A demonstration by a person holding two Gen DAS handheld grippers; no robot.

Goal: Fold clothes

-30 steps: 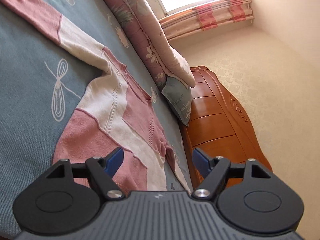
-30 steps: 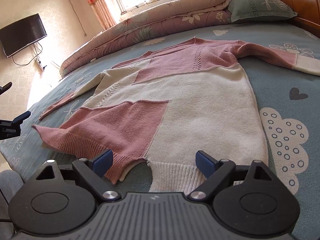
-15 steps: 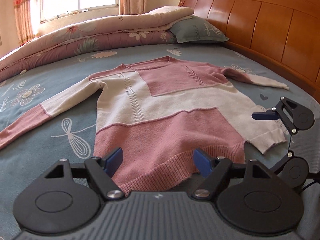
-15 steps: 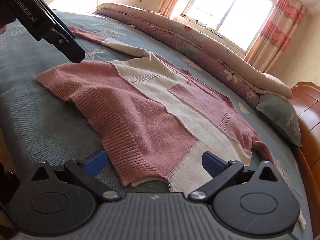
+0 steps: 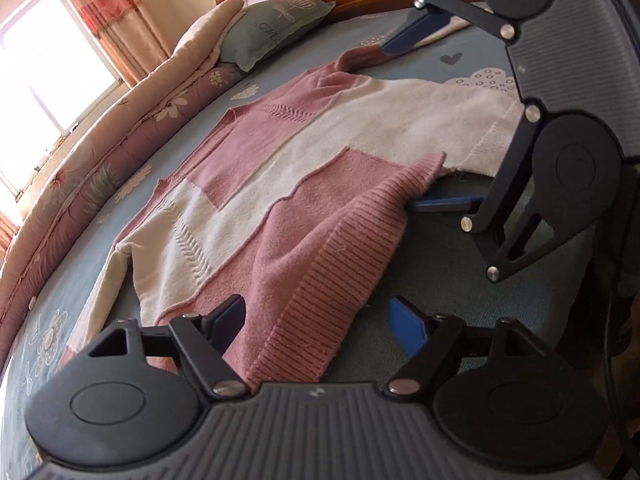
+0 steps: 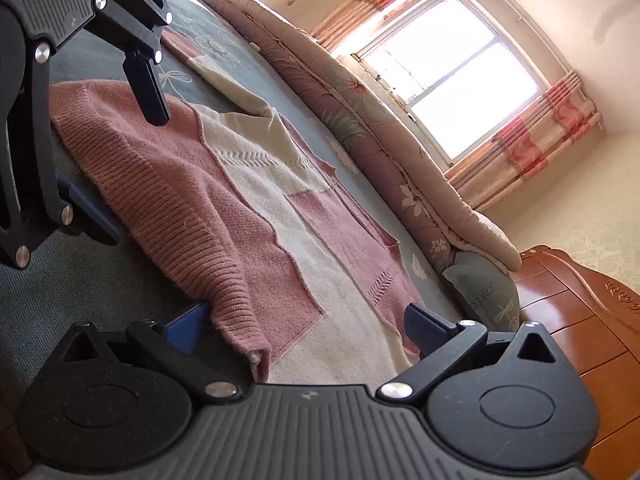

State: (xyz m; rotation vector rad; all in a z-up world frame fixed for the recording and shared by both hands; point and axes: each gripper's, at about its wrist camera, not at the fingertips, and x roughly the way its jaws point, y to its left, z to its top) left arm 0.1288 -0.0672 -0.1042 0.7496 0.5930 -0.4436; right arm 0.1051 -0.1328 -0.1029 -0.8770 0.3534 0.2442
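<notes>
- My left gripper [image 5: 320, 322]: jaws apart, straddling the sweater's [image 5: 280, 168] pink ribbed hem, not clamped.
- My right gripper [image 6: 308, 328]: jaws just opened wide around the hem corner.
- Sweater lies spread flat on the bed [image 5: 500, 292].

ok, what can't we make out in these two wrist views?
- Sweater far sleeve: left wrist view, covered by the right tool.
- Hem corner nearest the right tool: right wrist view, cut off behind the tool body.
- Pad contact with the hem: unclear in both views.
- Pillow lettering: partly hidden.
</notes>
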